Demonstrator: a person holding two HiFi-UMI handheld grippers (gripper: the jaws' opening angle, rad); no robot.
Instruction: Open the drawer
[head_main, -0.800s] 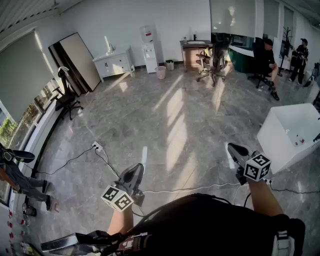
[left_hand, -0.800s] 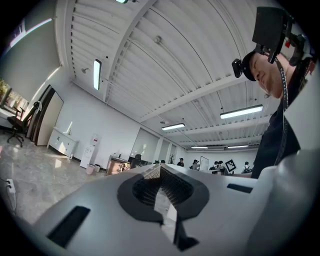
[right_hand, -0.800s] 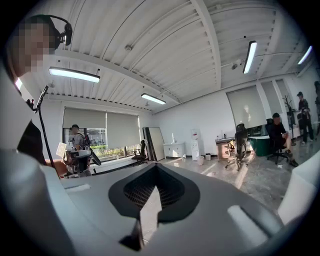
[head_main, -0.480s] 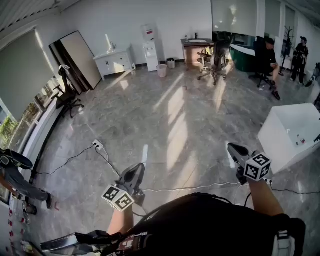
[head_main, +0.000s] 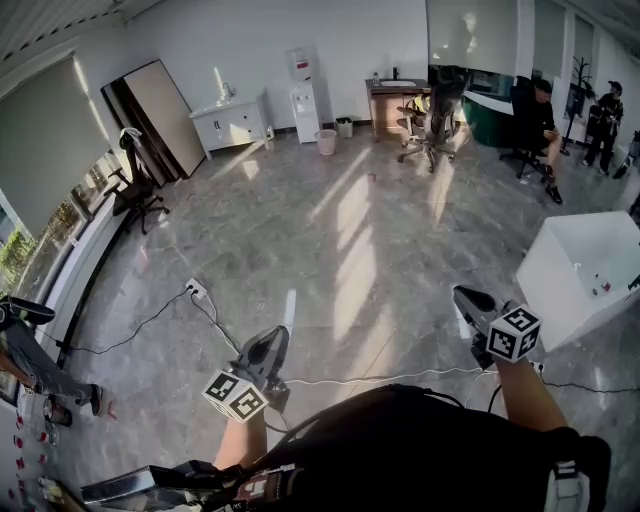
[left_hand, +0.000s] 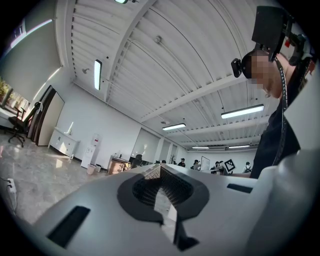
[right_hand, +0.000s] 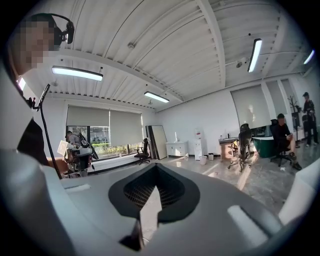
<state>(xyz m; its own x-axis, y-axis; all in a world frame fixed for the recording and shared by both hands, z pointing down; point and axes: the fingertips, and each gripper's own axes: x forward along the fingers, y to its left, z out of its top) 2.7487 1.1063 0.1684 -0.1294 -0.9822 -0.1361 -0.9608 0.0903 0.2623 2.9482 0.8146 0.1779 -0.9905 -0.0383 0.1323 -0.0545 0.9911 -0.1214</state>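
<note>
I stand in a large office with both grippers held in front of my body, above the grey marble floor. The left gripper (head_main: 272, 340) (left_hand: 161, 169) is shut, its jaws meeting at the tip with nothing between them. My right gripper (head_main: 466, 298) (right_hand: 156, 167) is also shut and holds nothing. A low white cabinet (head_main: 232, 125) (right_hand: 177, 148) with drawer fronts stands against the far wall, well away from both grippers. To its right, also far off, is a wooden desk (head_main: 390, 103).
A white box-like unit (head_main: 585, 270) stands close on my right. Cables and a power strip (head_main: 195, 293) lie on the floor ahead. Office chairs (head_main: 425, 125), a water dispenser (head_main: 301, 100) and a bin (head_main: 326, 142) are at the back. People sit and stand at far right.
Both grippers have stayed where they were. A person at the left edge of the head view has shifted; the view has drifted slightly.
</note>
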